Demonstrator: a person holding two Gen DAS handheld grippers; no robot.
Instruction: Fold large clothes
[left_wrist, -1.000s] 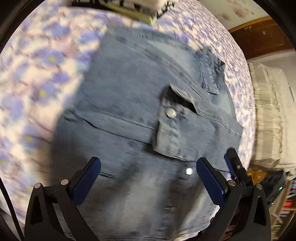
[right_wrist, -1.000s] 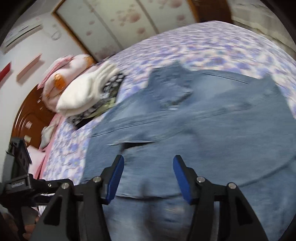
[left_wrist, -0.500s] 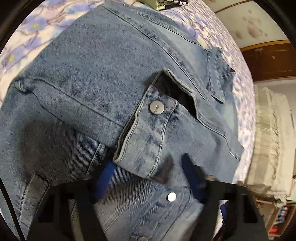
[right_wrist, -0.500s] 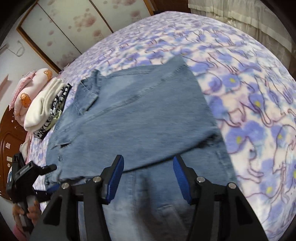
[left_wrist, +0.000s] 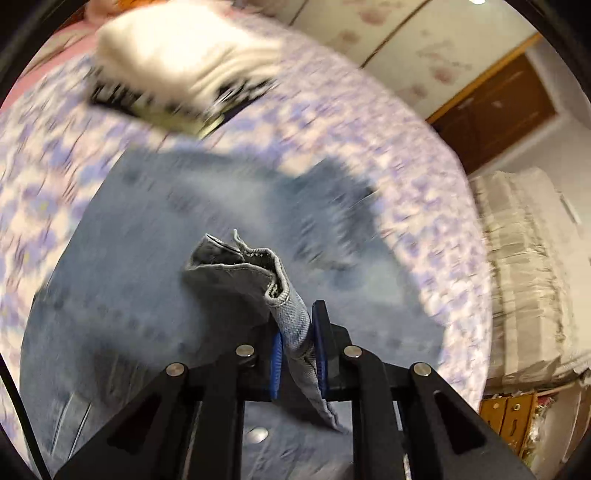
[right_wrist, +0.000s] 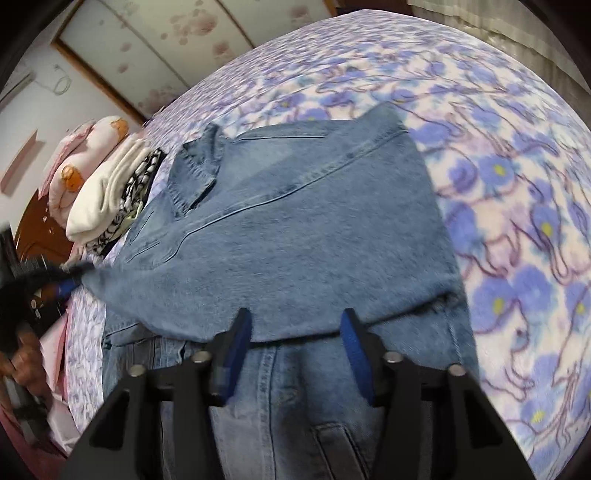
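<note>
Denim jacket (right_wrist: 295, 229) on floral bedspread (right_wrist: 517, 184); left gripper (left_wrist: 297, 354) closing, clamped on its cuff (left_wrist: 258, 280); right gripper (right_wrist: 293, 350) closing, nothing gripped yet

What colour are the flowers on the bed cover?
Blue and purple flowers with yellow middles, on a pale bed cover. The right wrist view shows them best.

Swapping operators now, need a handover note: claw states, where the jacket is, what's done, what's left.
Left claw: closing on a bunched denim fold, lifted off the bed.
Right claw: jaws closing, nothing pinched yet; it hovers over the lower folded edge.
Denim jacket: on the floral bedspread, collar towards the stack of folded clothes.
Done: it looks partly folded, one layer over the lower part.
Left: probably grip with the right claw, carry the fold over, flatten.
</note>
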